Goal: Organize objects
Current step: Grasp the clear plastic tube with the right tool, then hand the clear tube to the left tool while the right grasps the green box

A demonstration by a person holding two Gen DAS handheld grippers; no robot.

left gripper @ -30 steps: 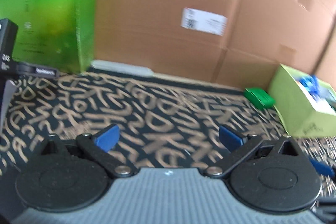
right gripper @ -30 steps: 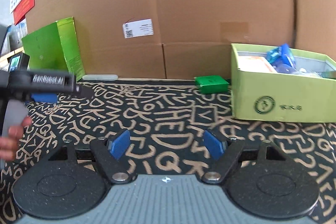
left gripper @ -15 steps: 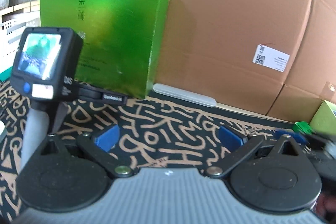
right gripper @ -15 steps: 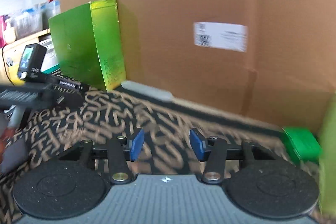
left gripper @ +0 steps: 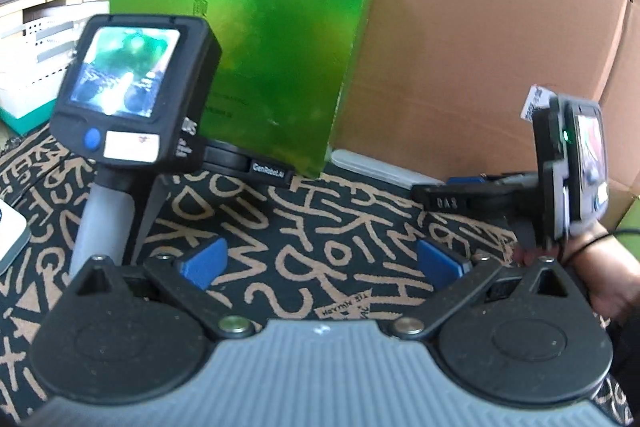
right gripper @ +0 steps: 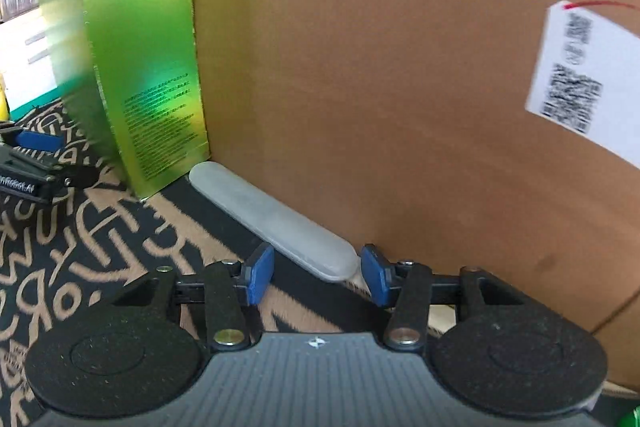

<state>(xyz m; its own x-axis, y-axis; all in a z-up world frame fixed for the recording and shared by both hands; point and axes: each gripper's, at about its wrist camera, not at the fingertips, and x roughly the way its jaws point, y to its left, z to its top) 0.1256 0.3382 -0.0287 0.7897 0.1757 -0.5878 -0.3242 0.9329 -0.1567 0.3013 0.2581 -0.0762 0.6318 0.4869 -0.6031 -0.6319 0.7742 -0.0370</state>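
Observation:
A pale grey flat case (right gripper: pixel 272 215) lies along the foot of the cardboard wall (right gripper: pixel 380 67), right of a tall green box (right gripper: pixel 140 47). My right gripper (right gripper: pixel 318 279) hovers at the case's near end, which sits between the blue fingertips (right gripper: pixel 260 277) without contact. Its jaws are opening slightly. In the left wrist view my left gripper (left gripper: pixel 320 263) is open over the lettered cloth (left gripper: pixel 280 227), holding nothing. It faces the green box (left gripper: pixel 256 55) and the case (left gripper: pixel 384 167). The right gripper (left gripper: pixel 472 183) reaches in from the right, with a hand (left gripper: pixel 600 275) on it.
A spare black gripper unit (left gripper: pixel 136 95) with a lit screen stands on the cloth, left of the green box. Its front end (right gripper: pixel 28 167) shows at the left edge of the right wrist view. A white label (right gripper: pixel 580 75) hangs on the cardboard. Shelves (left gripper: pixel 36 27) lie far left.
Both views swung left. The right gripper moved in close to the pale case by the wall, and its jaws narrowed. The right gripper and hand came into the left wrist view.

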